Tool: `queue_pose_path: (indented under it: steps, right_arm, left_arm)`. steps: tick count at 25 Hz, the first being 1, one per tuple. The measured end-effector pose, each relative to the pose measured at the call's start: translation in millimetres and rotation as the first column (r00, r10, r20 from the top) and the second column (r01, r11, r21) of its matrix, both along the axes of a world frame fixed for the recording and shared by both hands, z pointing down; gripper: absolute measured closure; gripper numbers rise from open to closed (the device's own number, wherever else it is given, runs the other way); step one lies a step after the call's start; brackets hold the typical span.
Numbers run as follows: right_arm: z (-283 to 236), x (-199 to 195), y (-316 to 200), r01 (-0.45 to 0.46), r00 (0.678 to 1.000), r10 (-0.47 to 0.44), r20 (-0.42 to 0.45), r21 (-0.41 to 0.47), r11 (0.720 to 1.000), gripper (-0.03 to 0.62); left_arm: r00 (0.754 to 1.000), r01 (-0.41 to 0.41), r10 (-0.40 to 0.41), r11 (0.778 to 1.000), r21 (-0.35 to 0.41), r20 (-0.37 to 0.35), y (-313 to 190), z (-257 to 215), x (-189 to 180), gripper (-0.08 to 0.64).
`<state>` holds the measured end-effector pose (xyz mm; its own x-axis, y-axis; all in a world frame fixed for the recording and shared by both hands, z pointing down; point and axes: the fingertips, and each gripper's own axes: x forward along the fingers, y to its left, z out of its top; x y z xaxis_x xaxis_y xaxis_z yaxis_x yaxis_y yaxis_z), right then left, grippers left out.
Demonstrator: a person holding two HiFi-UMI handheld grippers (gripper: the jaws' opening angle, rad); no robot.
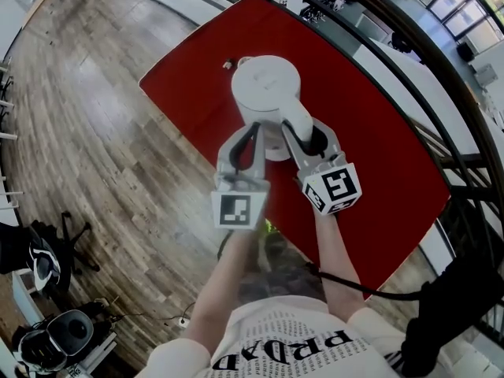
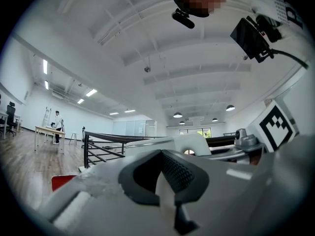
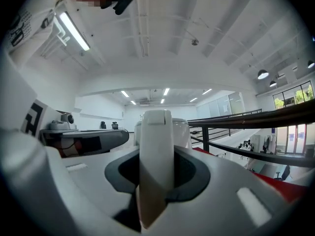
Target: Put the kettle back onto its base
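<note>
right gripper [image 1: 305, 136]: clamped on the kettle [image 1: 265, 85] handle
left gripper [image 1: 244, 144]: narrow, pinching a thin white piece
progress: kettle carried just ahead of both grippers; seating probably left, base unclear

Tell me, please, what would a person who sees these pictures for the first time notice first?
First comes the white kettle, seen from above against the bright red table in the middle of the head view. Next comes the right gripper, its jaws closed on the kettle's handle, with the left gripper close beside it at the kettle's near side.
</note>
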<state>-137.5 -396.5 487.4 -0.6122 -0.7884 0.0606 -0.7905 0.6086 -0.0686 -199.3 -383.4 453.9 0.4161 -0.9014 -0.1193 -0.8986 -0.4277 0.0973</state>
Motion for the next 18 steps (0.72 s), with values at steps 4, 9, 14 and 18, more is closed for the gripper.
queue_pose_path:
  steps: [4, 9, 14, 18]
  right_arm:
    - [6.7, 3.2, 3.5, -0.010, 1.000, 0.010, 0.003, -0.001, 1.000, 0.480]
    - [10.2, 3.6, 8.1, -0.011, 1.000, 0.011, 0.010, 0.019, 1.000, 0.480]
    - [9.9, 1.0, 15.1, 0.015, 1.000, -0.015, -0.002, 0.047, 0.999, 0.480]
    - [11.8, 3.7, 20.3, 0.047, 0.999, -0.047, -0.009, 0.058, 0.997, 0.480]
  left_arm:
    - [1.000, -0.007, 0.007, 1.000, -0.005, 0.004, 5.1, 3.6, -1.8, 0.568]
    - [1.000, -0.008, 0.008, 1.000, -0.010, 0.006, 6.6, 12.5, -5.7, 0.568]
    - [0.999, -0.035, 0.035, 0.999, 0.002, 0.011, 7.6, 8.1, 3.8, 0.568]
    - [0.999, -0.036, 0.036, 0.999, -0.011, 0.001, 10.3, 10.6, 7.7, 0.568]
